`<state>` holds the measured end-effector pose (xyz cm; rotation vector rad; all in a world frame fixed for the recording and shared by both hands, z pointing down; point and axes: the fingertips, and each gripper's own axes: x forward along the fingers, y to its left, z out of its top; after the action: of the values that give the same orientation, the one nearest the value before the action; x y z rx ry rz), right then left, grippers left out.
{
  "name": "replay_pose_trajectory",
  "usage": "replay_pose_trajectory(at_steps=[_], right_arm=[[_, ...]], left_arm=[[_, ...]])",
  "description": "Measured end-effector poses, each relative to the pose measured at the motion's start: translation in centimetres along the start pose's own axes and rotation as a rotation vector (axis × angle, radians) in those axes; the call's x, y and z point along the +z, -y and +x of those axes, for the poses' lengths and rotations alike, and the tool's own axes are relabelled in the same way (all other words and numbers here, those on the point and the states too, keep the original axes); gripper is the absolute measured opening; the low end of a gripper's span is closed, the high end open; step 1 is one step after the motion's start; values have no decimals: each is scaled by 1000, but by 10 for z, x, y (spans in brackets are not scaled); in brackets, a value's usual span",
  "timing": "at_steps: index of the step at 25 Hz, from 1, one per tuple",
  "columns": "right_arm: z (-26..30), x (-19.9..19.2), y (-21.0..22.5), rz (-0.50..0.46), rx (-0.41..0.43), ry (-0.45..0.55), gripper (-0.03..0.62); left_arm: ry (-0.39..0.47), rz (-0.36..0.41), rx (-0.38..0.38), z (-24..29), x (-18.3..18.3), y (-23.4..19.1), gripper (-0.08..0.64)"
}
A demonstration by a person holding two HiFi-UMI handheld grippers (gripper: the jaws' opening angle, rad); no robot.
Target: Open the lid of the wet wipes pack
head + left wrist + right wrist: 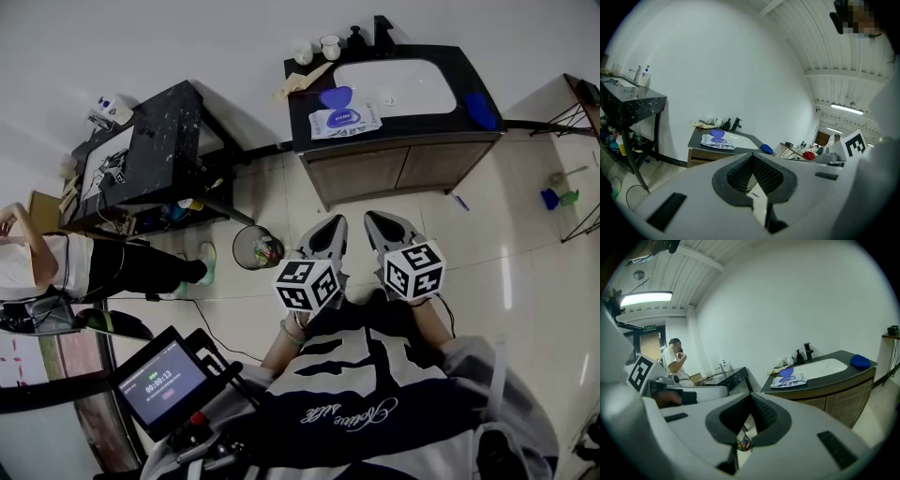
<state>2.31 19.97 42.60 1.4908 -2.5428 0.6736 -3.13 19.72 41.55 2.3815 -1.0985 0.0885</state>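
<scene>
The wet wipes pack (345, 120) lies on the dark sink counter (394, 131), left of the white basin. A blue oval lid (336, 97) shows at its far edge, and it stands up from the pack (716, 141) in the left gripper view. The right gripper view also has the pack (788, 379). Both grippers hang close to my body over the tiled floor, well short of the counter. My left gripper (333, 228) and right gripper (380, 225) point at the cabinet, each with jaws together and nothing held.
A black table (150, 141) with clutter stands at the left and a waste bin (258, 247) sits on the floor before me. A person (37, 262) is at the far left. A blue cloth (480, 110), cups and a faucet (382, 28) share the counter.
</scene>
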Motion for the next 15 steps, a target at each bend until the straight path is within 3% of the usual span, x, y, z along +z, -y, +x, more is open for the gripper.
replay_pose_trajectory(at_steps=[15], right_arm=[[-7,-6,0,-14,-29,0,-2]], left_arm=[[-3,-11,-27,-3,-8,0,-2]])
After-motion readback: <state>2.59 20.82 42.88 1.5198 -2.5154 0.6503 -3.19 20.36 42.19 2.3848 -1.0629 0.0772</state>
